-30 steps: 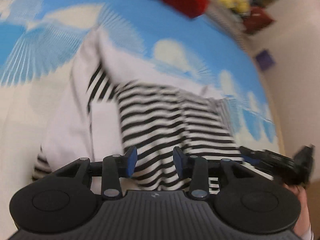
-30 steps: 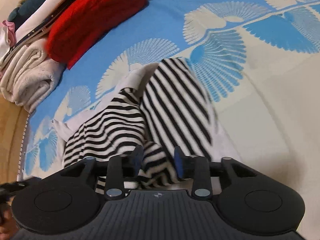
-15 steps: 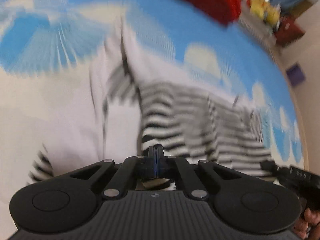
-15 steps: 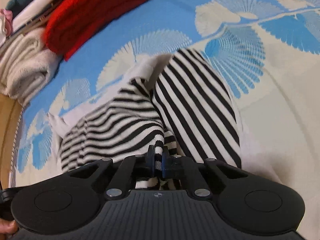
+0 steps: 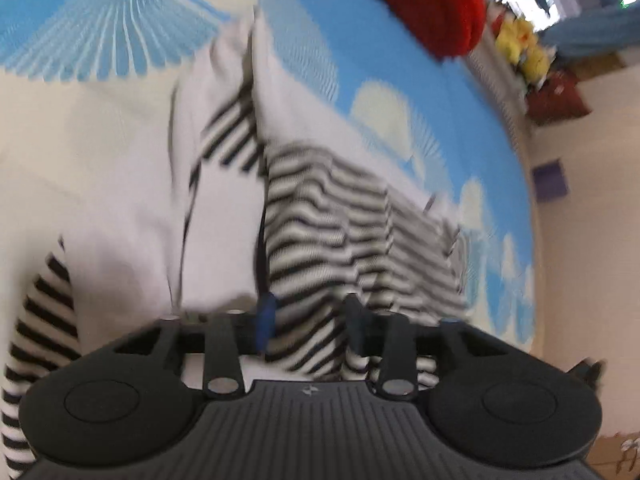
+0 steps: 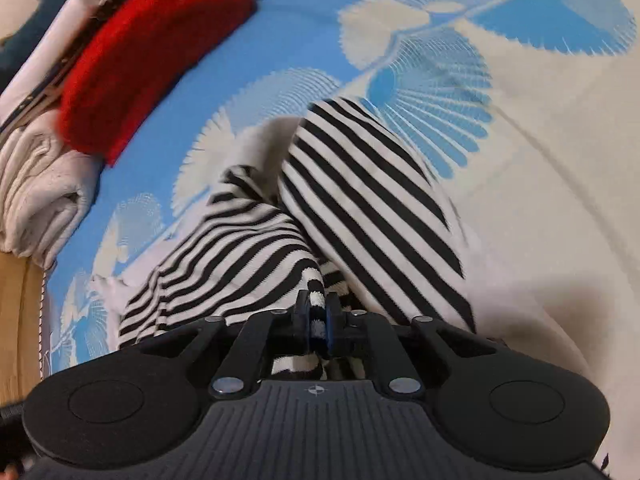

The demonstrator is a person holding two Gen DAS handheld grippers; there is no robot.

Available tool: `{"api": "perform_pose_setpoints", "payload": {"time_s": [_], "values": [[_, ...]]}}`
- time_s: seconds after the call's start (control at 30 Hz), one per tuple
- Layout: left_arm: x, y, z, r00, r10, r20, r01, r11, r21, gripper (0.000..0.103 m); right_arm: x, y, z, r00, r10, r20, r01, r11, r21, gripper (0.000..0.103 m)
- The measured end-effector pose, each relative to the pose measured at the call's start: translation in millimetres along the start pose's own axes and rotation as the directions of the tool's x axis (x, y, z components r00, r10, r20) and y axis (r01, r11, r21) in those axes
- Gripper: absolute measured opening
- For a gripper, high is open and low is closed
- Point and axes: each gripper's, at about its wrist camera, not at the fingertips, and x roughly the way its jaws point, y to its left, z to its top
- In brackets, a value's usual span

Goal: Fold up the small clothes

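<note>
A small black-and-white striped knit garment [image 6: 360,208] lies crumpled on a blue and cream fan-patterned bedspread [image 6: 540,160]. The right gripper [image 6: 316,320] pinches a striped edge, its jaws having eased slightly. The left gripper [image 5: 310,320] has just spread apart, fabric loose between its fingers. A red knitted item [image 6: 152,56] lies nearby.

No readable text, label, brand or number is seen in either view. Only a small compass-like emblem is moulded on each gripper body [image 5: 309,390] [image 6: 316,391].
</note>
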Motion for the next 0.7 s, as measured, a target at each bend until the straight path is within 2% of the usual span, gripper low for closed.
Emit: {"api": "perform_pose_setpoints", "payload": {"time_s": [0.03, 0.1, 0.13, 0.17, 0.2, 0.23, 0.27, 0.3, 0.37, 0.43, 0.47, 0.5, 0.53, 0.57, 0.6, 0.63, 0.67, 0.7], "values": [[5.0, -0.3, -0.8, 1.000, 0.005, -0.009, -0.005, 1.000, -0.006, 0.045, -0.8, 2.4, 1.4, 1.000, 0.002, 0.001, -0.001, 1.000, -0.013, 0.012], [12.1, 0.3, -2.1, 1.000, 0.027, -0.016, -0.028, 0.999, -0.035, 0.045, -2.9, 9.6, 3.6, 1.000, 0.008, 0.005, -0.008, 0.999, -0.054, 0.022], [13.2, 1.5, -4.2, 0.999, 0.043, -0.013, -0.044, 0.998, -0.045, 0.042, -3.0, 12.3, 4.0, 1.000, 0.013, 0.007, -0.012, 0.997, -0.073, 0.024], [15.0, 1.1, -4.5, 0.999, 0.054, -0.003, -0.054, 0.998, -0.045, 0.017, -2.0, 13.2, 4.5, 1.000, 0.007, 0.005, -0.006, 0.996, -0.086, 0.024], [14.3, 0.0, -4.0, 0.998, 0.067, 0.018, -0.066, 0.997, -0.037, 0.000, 0.1, 14.5, 3.4, 1.000, -0.006, 0.002, 0.006, 0.996, -0.094, 0.024], [7.4, -4.1, 0.4, 0.995, 0.088, 0.055, -0.087, 0.996, -0.025, 0.000, 2.2, 13.7, 3.2, 1.000, -0.015, 0.001, 0.015, 0.995, -0.098, 0.015], [-5.1, -11.1, 3.2, 0.985, 0.107, 0.132, -0.110, 0.994, 0.013, 0.000, 2.1, 14.5, 1.8, 1.000, -0.010, 0.006, 0.011, 0.995, -0.095, 0.005], [-19.4, -20.3, 5.4, 0.971, 0.115, 0.210, -0.131, 0.989, 0.064, 0.000, -0.1, 15.4, 2.7, 1.000, 0.006, 0.024, -0.004, 0.997, -0.082, 0.005], [-51.8, -36.1, 7.9, 0.919, 0.102, 0.380, -0.169, 0.975, 0.147, 0.000, -13.3, 18.3, 4.3, 0.992, 0.090, 0.085, -0.086, 0.995, -0.050, 0.005], [-74.8, -39.4, 8.1, 0.880, 0.095, 0.466, -0.194, 0.966, 0.169, 0.000, -24.9, 23.6, 6.4, 0.974, 0.183, 0.137, -0.178, 0.983, -0.047, 0.005], [-78.6, -37.8, 8.9, 0.871, 0.105, 0.480, -0.209, 0.964, 0.167, 0.000, -27.8, 25.4, 6.5, 0.967, 0.205, 0.151, -0.200, 0.978, -0.052, 0.005], [-76.3, -33.1, 10.6, 0.880, 0.121, 0.459, -0.213, 0.965, 0.153, 0.001, -28.1, 25.7, 6.3, 0.964, 0.216, 0.154, -0.210, 0.976, -0.051, 0.005], [-67.5, -26.0, 12.5, 0.904, 0.144, 0.402, -0.214, 0.968, 0.134, 0.001, -25.3, 24.1, 5.8, 0.968, 0.207, 0.139, -0.203, 0.978, -0.040, 0.005], [-51.6, -18.1, 13.7, 0.931, 0.187, 0.312, -0.233, 0.966, 0.115, 0.001, -18.5, 20.9, 5.2, 0.981, 0.166, 0.103, -0.164, 0.986, -0.027, 0.005], [-33.4, -10.8, 13.4, 0.946, 0.242, 0.215, -0.269, 0.957, 0.107, 0.001, -9.4, 17.8, 4.1, 0.993, 0.102, 0.053, -0.101, 0.995, -0.025, 0.005], [-17.1, -4.0, 11.9, 0.948, 0.294, 0.125, -0.308, 0.945, 0.107, 0.004, 1.6, 13.9, 1.7, 1.000, 0.017, -0.003, -0.017, 0.999, -0.035, 0.006], [-9.4, 0.4, 10.4, 0.943, 0.322, 0.082, -0.330, 0.938, 0.106, 0.004, 14.9, 8.3, -2.4, 0.994, -0.083, -0.067, 0.079, 0.995, -0.057, 0.011], [-12.2, 2.2, 10.4, 0.944, 0.319, 0.091, -0.327, 0.940, 0.099, 0.004, 22.2, 3.7, -5.2, 0.987, -0.131, -0.097, 0.125, 0.990, -0.064, 0.010]]}}
